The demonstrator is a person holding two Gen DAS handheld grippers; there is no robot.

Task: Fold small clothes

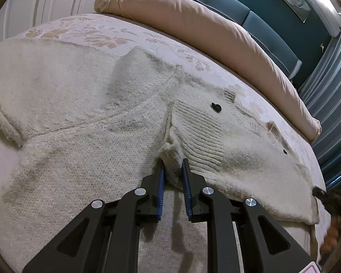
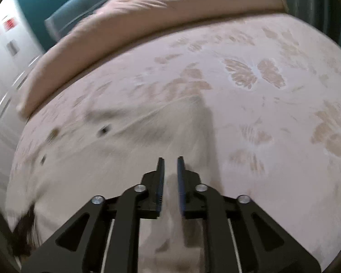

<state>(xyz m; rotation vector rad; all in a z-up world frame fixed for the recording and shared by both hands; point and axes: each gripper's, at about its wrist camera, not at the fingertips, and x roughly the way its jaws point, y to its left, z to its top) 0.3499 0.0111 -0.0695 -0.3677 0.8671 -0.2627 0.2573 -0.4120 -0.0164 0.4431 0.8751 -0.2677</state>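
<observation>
A bed [image 1: 106, 29] with a floral, butterfly-patterned spread carries a cream knitted cardigan [image 1: 84, 104], lying flat with its long axis across the left view. The left hand-held gripper [image 1: 173, 166] pinches a fuzzy fold by the ribbed button band [image 1: 197, 129]. The right hand-held gripper [image 2: 171, 162], jaws narrowly parted, appears to clasp blurred knit; uncertain.

Cream knit cardigan [image 1: 84, 118] with black buttons [image 1: 216, 107], pale pink bedspread [image 2: 250, 104] with tan leaf pattern, peach bolster pillow [image 1: 193, 25], teal headboard [image 1: 227, 4]
</observation>
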